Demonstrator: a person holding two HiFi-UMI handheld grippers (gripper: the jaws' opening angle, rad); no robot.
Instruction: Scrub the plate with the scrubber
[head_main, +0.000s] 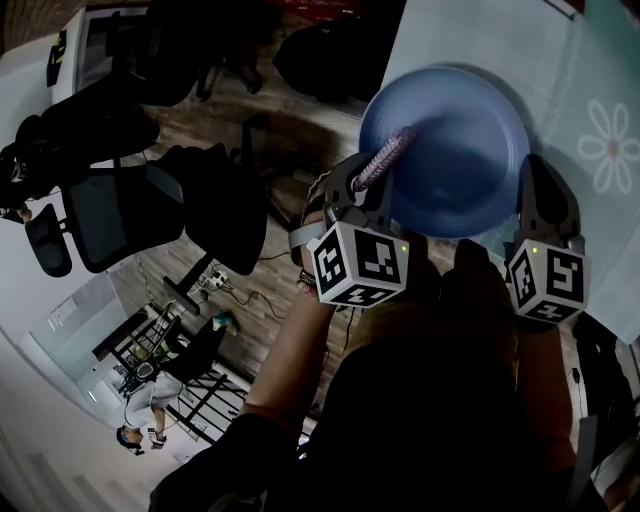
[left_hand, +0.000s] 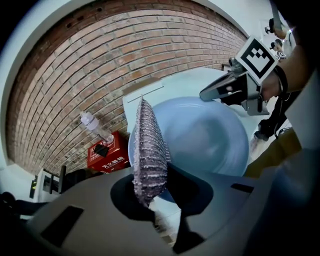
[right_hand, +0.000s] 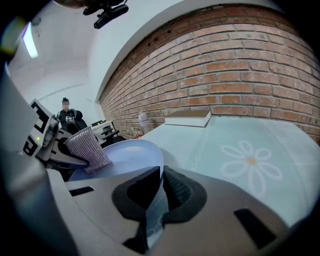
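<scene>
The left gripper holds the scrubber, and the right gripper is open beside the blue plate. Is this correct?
No. The right gripper is shut on the blue plate's rim, as the right gripper view shows. The left gripper does hold the scrubber.

A bottle (left_hand: 93, 125) stands near a red box (left_hand: 107, 156) (brick wall (left_hand: 100, 60) behind).

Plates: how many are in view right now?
1. The blue plate, its rim clamped in the right gripper's jaws; the left gripper holds the scrubber over it. No other plate shows.
</scene>
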